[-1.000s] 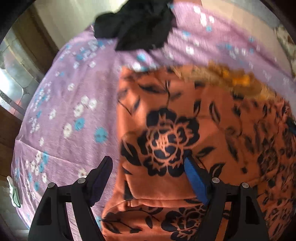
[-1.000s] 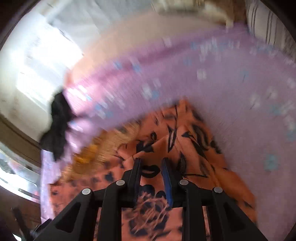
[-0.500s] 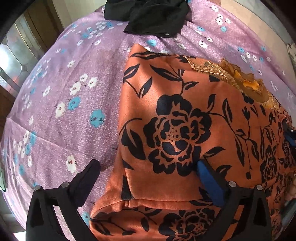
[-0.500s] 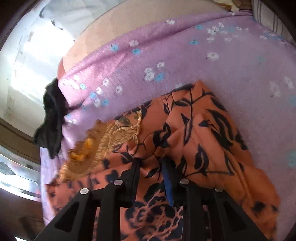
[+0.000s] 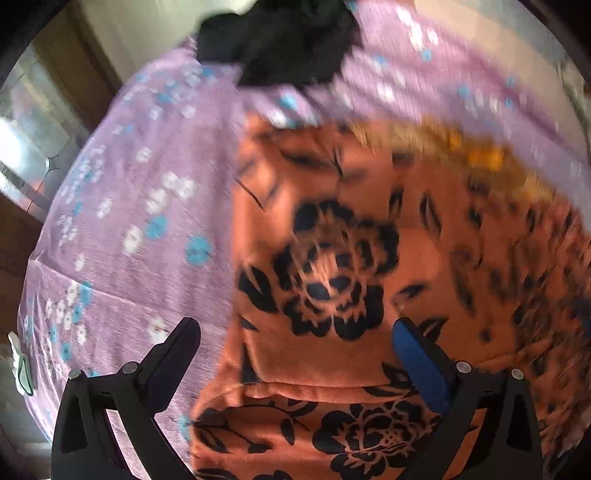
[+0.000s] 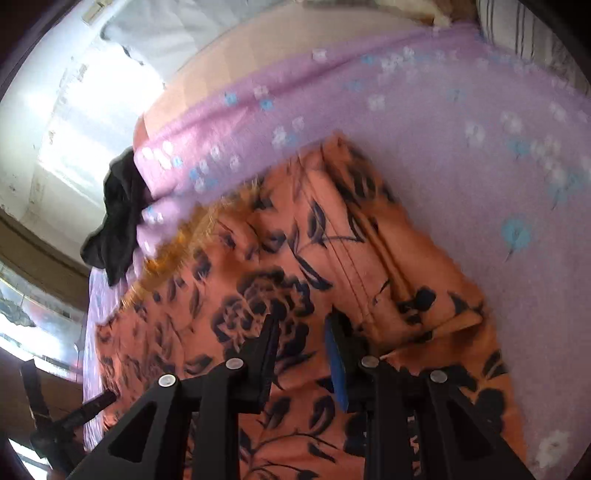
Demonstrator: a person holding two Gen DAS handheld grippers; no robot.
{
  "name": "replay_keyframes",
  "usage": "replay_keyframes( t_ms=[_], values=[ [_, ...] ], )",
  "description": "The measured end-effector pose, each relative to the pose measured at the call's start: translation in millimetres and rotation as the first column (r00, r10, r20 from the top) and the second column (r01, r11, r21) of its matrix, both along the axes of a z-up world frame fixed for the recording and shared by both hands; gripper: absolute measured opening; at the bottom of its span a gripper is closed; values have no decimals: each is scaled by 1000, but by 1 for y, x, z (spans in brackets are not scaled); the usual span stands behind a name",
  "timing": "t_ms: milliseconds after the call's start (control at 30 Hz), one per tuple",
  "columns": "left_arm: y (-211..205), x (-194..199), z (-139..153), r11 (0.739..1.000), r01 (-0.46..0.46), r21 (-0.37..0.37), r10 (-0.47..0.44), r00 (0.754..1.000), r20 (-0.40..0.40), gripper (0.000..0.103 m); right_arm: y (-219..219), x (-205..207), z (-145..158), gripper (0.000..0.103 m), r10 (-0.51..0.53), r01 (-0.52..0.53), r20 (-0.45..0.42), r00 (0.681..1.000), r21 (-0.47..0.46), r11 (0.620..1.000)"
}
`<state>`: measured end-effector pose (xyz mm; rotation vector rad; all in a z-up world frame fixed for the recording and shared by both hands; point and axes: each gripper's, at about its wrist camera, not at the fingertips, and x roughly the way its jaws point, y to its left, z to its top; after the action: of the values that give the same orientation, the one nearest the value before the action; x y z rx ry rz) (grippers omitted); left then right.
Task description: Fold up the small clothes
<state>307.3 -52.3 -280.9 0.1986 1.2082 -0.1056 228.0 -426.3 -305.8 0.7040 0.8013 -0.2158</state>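
Purple flowered sheet holds a soft, floppy orange shirt. Left tool is wide open, holding nothing. Right tool is barely open, empty. Grab the hem.

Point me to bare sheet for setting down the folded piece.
Bare purple sheet lies right of the orange floral garment, up to the striped pillow. Another strip lies left of it in the left wrist view. Crowded: the far corner holds a black garment.
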Motion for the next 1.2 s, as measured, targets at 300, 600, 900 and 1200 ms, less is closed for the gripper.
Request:
replay_keyframes(
  t_ms=[300, 600, 900, 1200],
  values=[
    [24, 13, 15, 999, -51, 10, 51, 998, 44, 103, 25, 15, 33, 31, 74, -74, 6, 997, -18, 997],
    [34, 23, 15, 998, -47, 40, 45, 997, 57, 103, 116, 99, 9, 32, 250, -250, -12, 968, -19, 968],
    [12, 23, 8, 998, -20, 53, 17, 999, 51, 103, 107, 72, 9, 32, 292, -292, -22, 956, 8, 956],
    [-14, -4, 6, 985, 55, 165, -76, 989, 128, 103, 86, 16, 0, 33, 340, -339, -48, 939, 19, 940]
  ],
)
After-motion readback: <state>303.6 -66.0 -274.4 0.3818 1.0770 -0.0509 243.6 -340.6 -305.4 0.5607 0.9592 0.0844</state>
